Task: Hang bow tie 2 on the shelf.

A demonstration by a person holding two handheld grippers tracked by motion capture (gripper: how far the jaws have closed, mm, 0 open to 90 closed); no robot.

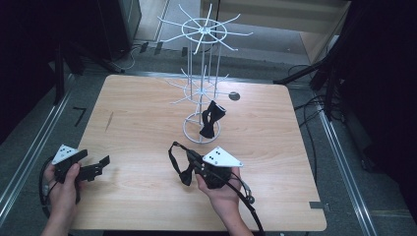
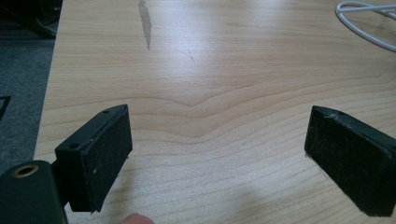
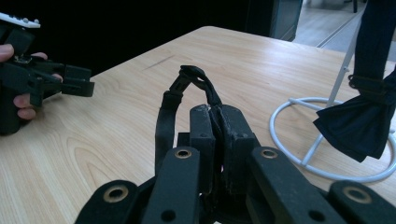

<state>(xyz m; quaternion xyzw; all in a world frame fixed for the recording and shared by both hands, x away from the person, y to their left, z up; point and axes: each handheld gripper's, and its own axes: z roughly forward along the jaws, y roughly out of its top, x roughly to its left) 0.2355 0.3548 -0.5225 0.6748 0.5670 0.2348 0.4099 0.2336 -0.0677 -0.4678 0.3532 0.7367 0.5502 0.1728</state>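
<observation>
Bow tie (image 1: 183,167), black and floppy, hangs from the right gripper (image 3: 215,122), pinched tight by its strap, above the table (image 1: 142,123) near the front edge. It looks soft and light; its strap is easiest to grab. The left gripper (image 2: 217,154) is wide apart, holding nothing.

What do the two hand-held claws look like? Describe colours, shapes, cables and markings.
Both are black. The left claw and right claw each carry a pale grey three-cornered plate dotted with small dark marks. A black cable trails from the right one. The left claw's flat rectangular pads look rough and dark; brass-coloured rings mark the pivots. The forearms are bare, no sleeves.
</observation>
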